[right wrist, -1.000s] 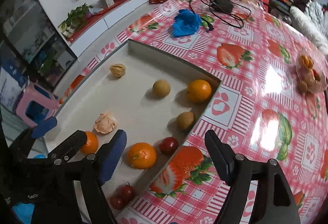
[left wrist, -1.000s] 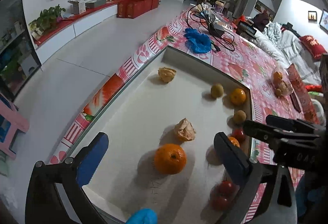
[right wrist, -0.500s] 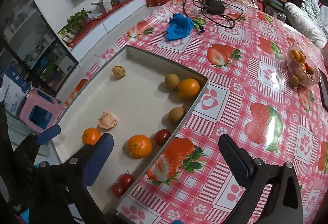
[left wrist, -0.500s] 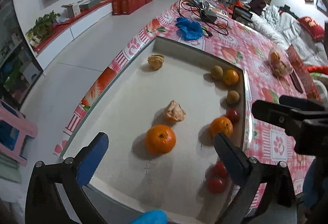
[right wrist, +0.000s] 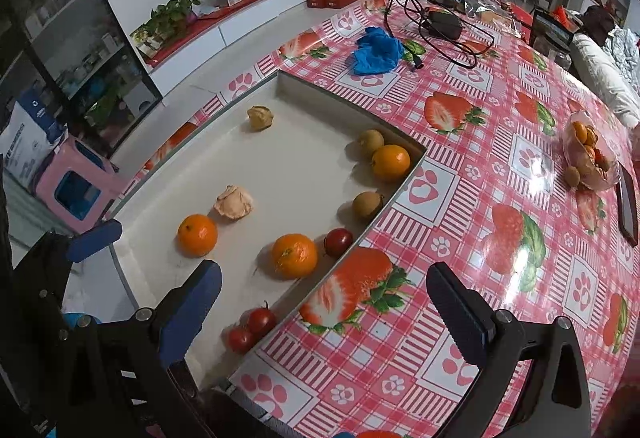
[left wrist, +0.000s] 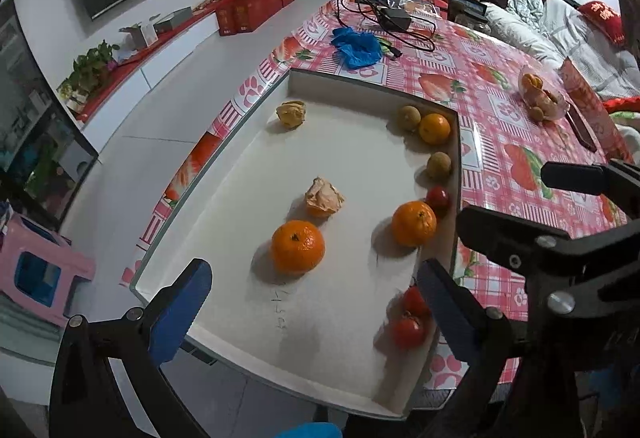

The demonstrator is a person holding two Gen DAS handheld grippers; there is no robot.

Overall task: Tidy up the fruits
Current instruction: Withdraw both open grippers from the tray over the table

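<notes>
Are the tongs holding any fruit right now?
No. Both the left tongs and the right tongs are open and empty; the fruit all lies in the tray.

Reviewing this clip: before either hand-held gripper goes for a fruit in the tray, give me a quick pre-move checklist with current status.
1. Left hand-held gripper open, empty: ok.
2. Right hand-held gripper open, empty: ok.
3. Fruits lie inside the tray: ok.
4. Middle orange stands clear of the other fruit: ok.
5. Two tomatoes touch each other, and sit by the tray wall: not ok for a single grasp.
6. Sorting destination: cannot tell.
</notes>
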